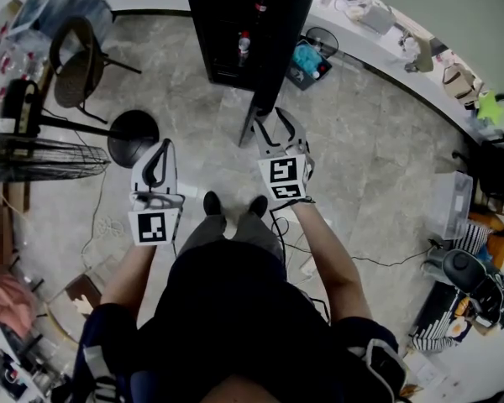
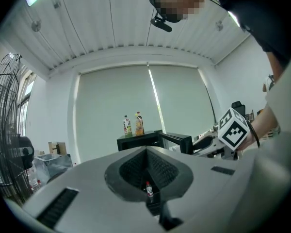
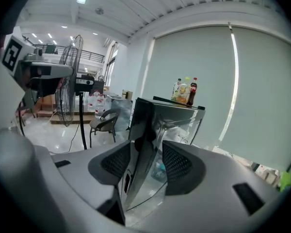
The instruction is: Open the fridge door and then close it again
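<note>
Opened already: note the fridge door (image 3: 144, 130) swung out from the black fridge (image 1: 244, 23), far centre. Straddling its edge with the right gripper (image 1: 275, 128), jaws half-wide, not visibly squeezing. Holding the left gripper (image 1: 162, 149) pinched together, empty, near left. Still to close.

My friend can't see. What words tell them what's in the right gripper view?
The right gripper has its two grey fingers either side of the open black fridge door's edge. Drink bottles stand on top of the fridge, and a tall metal fan is at left.
</note>
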`<state>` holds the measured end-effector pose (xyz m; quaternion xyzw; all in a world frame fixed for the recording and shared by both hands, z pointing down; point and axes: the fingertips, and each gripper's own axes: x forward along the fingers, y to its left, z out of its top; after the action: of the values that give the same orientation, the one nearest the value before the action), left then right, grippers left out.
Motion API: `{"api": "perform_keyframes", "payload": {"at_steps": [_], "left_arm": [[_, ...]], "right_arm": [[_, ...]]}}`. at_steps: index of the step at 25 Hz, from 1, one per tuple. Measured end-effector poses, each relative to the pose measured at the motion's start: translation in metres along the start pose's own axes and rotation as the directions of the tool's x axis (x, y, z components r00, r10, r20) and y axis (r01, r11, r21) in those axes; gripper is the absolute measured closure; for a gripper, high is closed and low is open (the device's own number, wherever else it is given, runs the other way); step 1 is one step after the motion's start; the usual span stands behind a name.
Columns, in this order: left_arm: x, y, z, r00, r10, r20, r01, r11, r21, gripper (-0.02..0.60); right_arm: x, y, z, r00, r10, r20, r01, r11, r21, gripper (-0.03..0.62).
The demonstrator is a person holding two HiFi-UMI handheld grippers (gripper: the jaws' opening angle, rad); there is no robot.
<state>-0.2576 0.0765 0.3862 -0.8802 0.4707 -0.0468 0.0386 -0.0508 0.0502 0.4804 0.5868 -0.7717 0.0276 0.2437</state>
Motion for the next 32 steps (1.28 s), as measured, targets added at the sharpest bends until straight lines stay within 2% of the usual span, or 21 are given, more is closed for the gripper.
{"api": "perform_keyframes", "payload": {"at_steps": [4,8,11,13,18,22,26,32], "left_arm": [[-0.001,-0.001,0.003,1.0,0.003,0.01,-0.003,1.0,0.015,0.558],[-0.003,-0.006,0.002,1.0,0.008,0.003,-0.008,1.0,0.021,0.558],[-0.005,-0.009,0.003,1.0,0.02,-0.004,-0.02,1.0,0.024,0.558],[-0.006,-0.01,0.003,0.999,0.031,-0.007,-0.031,0.999,0.023,0.558],[-0.01,-0.012,0.003,0.998,0.064,-0.003,-0.064,0.997,0.034,0.558],[-0.015,-0.012,0.001,0.995,0.102,-0.018,-0.101,0.994,0.028,0.558],[-0.02,-0.011,0.0,0.989,0.143,-0.027,-0.142,0.989,0.029,0.558],[-0.026,-0.006,0.0,0.979,0.201,-0.038,-0.2,0.979,0.028,0.558]], "right_arm": [[-0.012,-0.007,0.005,1.0,0.03,0.01,-0.029,0.995,-0.094,0.365],[-0.022,-0.019,0.014,0.998,0.056,0.024,-0.05,0.976,-0.213,0.365],[-0.028,-0.026,0.024,0.995,0.088,0.043,-0.069,0.941,-0.331,0.365],[-0.03,-0.029,0.027,0.992,0.121,0.039,-0.092,0.897,-0.432,0.365],[-0.032,-0.031,0.025,0.974,0.224,-0.021,-0.178,0.71,-0.681,0.349],[-0.028,-0.036,0.029,0.968,0.25,-0.032,-0.164,0.531,-0.831,0.347],[-0.015,-0.037,0.035,0.957,0.286,-0.038,-0.145,0.362,-0.921,0.345],[0.002,-0.038,0.039,0.939,0.336,-0.072,-0.13,0.154,-0.98,0.304]]}}
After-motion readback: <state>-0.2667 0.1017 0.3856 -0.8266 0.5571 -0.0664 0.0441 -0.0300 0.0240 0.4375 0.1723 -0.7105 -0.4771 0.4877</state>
